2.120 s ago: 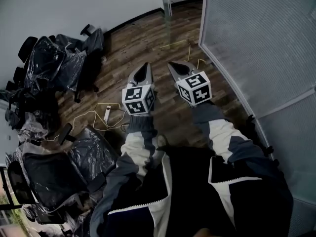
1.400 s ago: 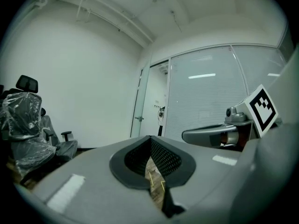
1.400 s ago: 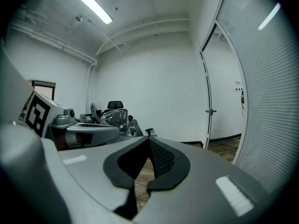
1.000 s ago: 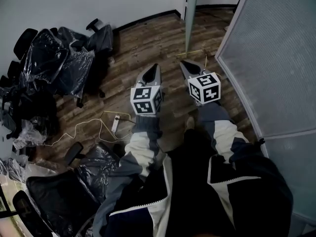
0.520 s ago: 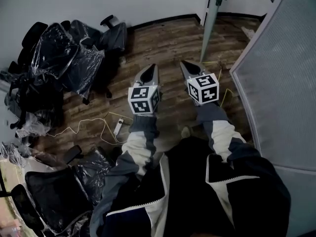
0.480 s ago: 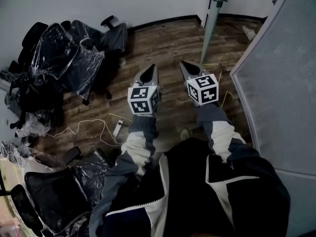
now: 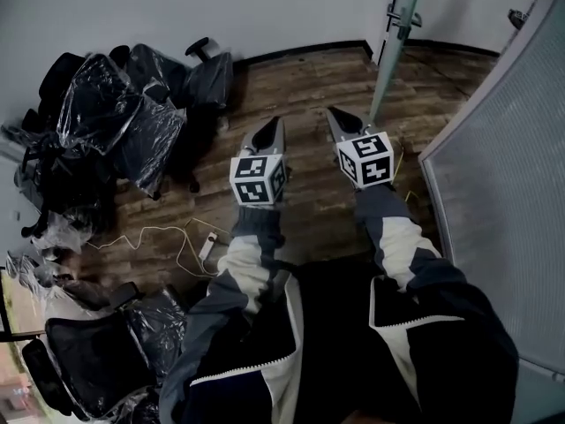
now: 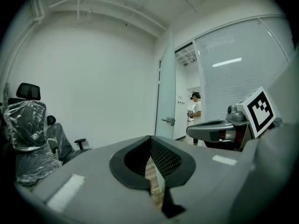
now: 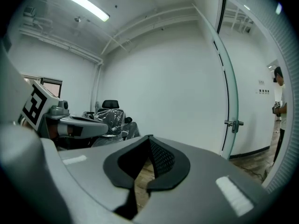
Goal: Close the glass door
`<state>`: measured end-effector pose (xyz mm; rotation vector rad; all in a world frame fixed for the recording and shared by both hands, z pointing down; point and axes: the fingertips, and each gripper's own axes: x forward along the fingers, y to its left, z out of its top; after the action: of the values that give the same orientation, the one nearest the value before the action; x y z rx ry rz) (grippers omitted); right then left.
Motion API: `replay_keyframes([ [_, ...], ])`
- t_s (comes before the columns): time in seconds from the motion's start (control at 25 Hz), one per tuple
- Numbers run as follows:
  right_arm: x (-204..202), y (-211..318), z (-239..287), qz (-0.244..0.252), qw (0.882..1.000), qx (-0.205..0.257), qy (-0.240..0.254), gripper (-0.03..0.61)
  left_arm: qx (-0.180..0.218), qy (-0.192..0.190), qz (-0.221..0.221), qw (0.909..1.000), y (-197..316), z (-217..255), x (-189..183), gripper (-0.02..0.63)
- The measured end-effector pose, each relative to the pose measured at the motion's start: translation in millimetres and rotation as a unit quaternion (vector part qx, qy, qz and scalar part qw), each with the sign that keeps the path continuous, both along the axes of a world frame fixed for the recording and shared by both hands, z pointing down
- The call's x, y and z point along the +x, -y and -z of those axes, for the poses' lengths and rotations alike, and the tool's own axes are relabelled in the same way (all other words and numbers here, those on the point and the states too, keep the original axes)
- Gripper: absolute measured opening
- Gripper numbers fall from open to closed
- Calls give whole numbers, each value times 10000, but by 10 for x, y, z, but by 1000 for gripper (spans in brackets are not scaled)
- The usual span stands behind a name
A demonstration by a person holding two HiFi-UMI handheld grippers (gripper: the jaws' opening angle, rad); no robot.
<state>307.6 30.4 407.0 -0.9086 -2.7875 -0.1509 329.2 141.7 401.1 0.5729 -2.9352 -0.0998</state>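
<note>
The glass door (image 7: 395,56) stands open ahead, edge-on in the head view, with its metal handle (image 7: 403,16) near the top. The left gripper view shows the door (image 8: 166,92) and handle (image 8: 169,121) beyond my jaws. In the right gripper view its edge (image 9: 230,87) curves down on the right, handle (image 9: 232,123) partway down. My left gripper (image 7: 274,124) and right gripper (image 7: 341,114) are held side by side over the wood floor, both shut and empty. The right one is nearer the door, clearly short of it. Neither touches anything.
Office chairs wrapped in plastic (image 7: 115,122) crowd the left side. A power strip with a pale cable (image 7: 207,246) lies on the floor at my left. A frosted partition wall (image 7: 512,175) runs along the right. A person (image 8: 196,111) stands beyond the doorway.
I have walked forward across the floor; the door's edge and handle have come closer, and the chairs have slid back on the left. Both grippers stay shut, side by side.
</note>
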Motion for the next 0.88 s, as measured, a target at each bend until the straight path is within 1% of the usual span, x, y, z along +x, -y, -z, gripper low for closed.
replay_keyframes([
  [0.24, -439, 12, -113, -15, 10000, 28, 11, 3, -38, -101, -83, 9999, 27, -140, -435, 2],
  [0.4, -787, -7, -213, -172, 9998, 79, -25, 3, -20, -121, -237, 9996, -14, -247, -863, 2],
  [0.56, -1248, 80, -241, -607, 9981, 98, -49, 3, -50, -225, -579, 9981, -79, -375, -1397, 2],
  [0.68, -1665, 99, -222, -989, 9950, 105, -41, 3, -55, -152, -822, 9965, -166, -380, -1890, 2],
  [0.88, -2320, 0, -221, -1454, 9892, 162, -64, 3, -68, -123, -1186, 9928, -325, -318, -2672, 2],
])
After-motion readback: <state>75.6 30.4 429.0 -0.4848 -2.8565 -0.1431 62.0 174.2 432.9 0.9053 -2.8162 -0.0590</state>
